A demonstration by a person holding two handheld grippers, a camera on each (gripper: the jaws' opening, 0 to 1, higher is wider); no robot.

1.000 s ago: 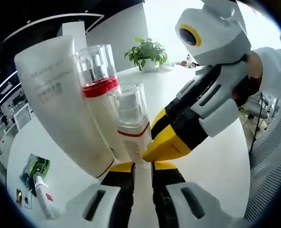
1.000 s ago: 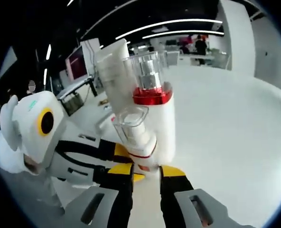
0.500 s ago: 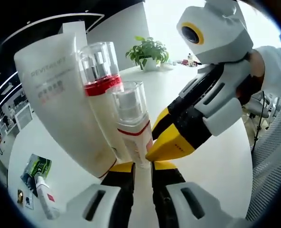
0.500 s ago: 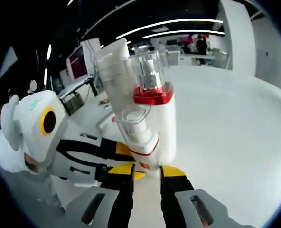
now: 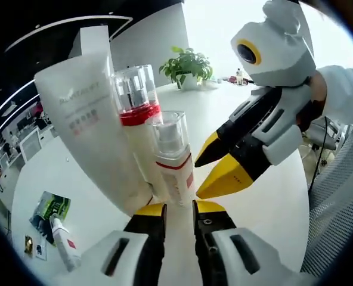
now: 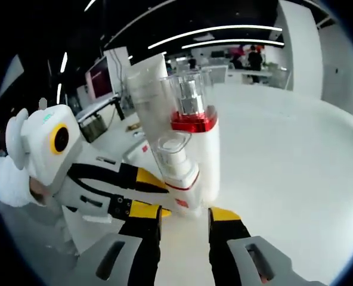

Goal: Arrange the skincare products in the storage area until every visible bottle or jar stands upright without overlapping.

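Small spray bottle (image 5: pixel 172 161): upright on white table (image 5: pixel 272 196), just beyond both grippers.
Red-collared bottle (image 5: pixel 135 119): upright behind it.
White tube (image 5: pixel 87 131): upright, far left.
Left gripper (image 5: pixel 177 210): jaws parted, empty.
Right gripper (image 6: pixel 183 212): jaws parted, empty.

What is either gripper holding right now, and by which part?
Nothing is held. The left gripper and right gripper are both open near the foot of the small bottle, which stands free on the table.
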